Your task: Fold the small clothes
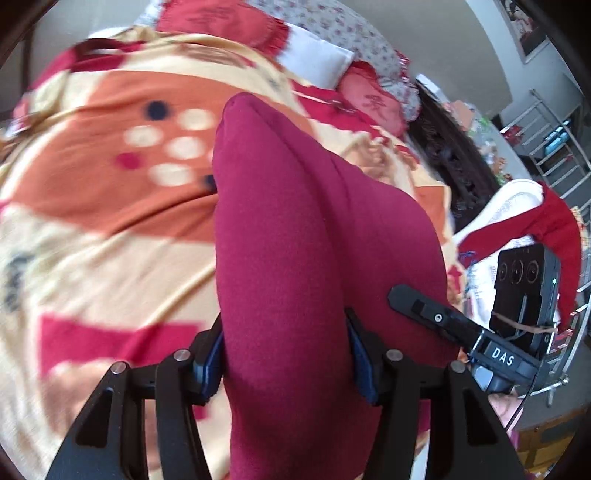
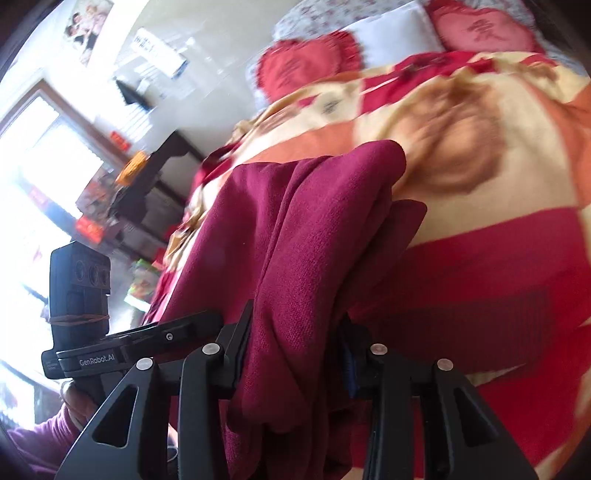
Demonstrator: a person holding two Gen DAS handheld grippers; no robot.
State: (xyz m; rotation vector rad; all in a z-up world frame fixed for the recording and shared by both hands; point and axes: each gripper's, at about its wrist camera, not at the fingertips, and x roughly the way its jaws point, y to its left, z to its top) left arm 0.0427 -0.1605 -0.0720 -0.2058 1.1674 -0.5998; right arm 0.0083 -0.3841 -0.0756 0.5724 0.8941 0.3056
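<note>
Both grippers — left gripper (image 1: 286, 354), right gripper (image 2: 295, 350) — have fingers clamped on the maroon garment (image 1: 295, 240), lifted over the patterned bedspread (image 1: 110, 221). We judge the bunched cloth may slip or fold crooked — grip uneven.

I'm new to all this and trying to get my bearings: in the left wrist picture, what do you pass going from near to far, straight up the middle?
Left tongs clamped on the maroon garment → orange and cream patterned blanket → white pillow → floral bedding.
</note>
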